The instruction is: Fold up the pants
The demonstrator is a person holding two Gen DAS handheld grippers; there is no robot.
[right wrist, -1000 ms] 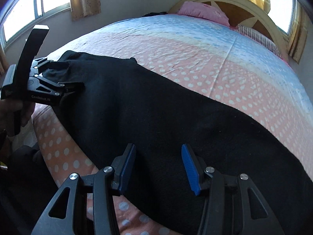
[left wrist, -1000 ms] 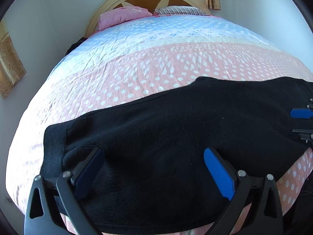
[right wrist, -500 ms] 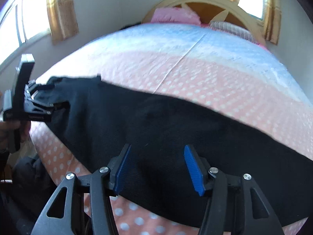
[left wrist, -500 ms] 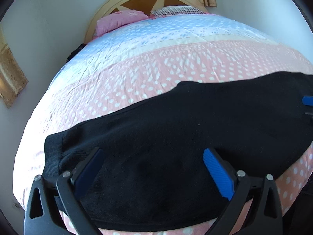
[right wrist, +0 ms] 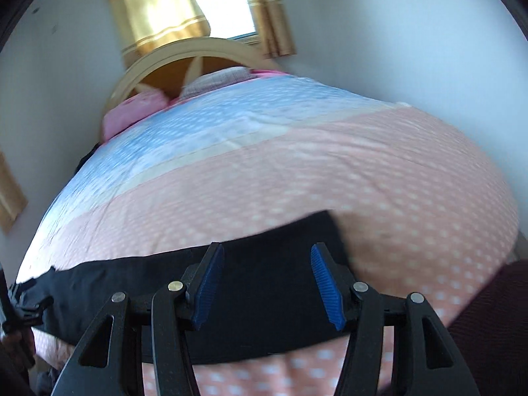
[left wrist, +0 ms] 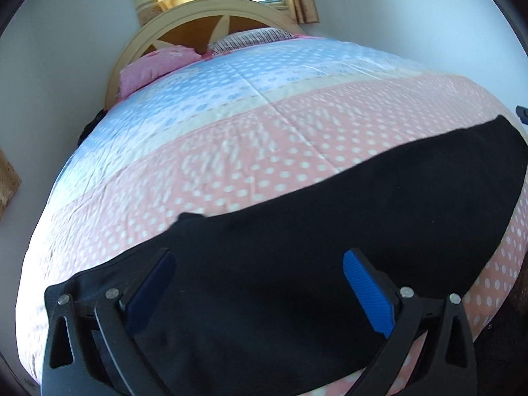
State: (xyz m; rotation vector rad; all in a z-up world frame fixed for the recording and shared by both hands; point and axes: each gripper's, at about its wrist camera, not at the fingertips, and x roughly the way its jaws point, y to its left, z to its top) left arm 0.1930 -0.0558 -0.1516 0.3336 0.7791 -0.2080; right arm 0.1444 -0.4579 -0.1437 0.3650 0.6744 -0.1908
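Both sets of jaws stand spread with nothing pinched between the blue pads. The left gripper (left wrist: 257, 293) hovers over the near part of the black pants (left wrist: 297, 264), and the right gripper (right wrist: 264, 283), whose jaws have just been opening a little, hangs over the same cloth with only fabric showing below the gap.

The pants lie as a long dark band across the near edge of the bed, on the pink dotted part of the bedspread (left wrist: 264, 151). They look already doubled lengthwise, fairly flat, of a soft fleecy weave, with one squared end visible near the right gripper in the right wrist view. I judge this the pause between folds: each gripper seeks a fresh hold. The next move calls for pinching one end through all its layers, then carrying it over to meet the other.

Beyond lie the blue band of the spread, a pink pillow (left wrist: 151, 69), a curved wooden headboard (left wrist: 184, 23) and gold curtains (right wrist: 158, 10).
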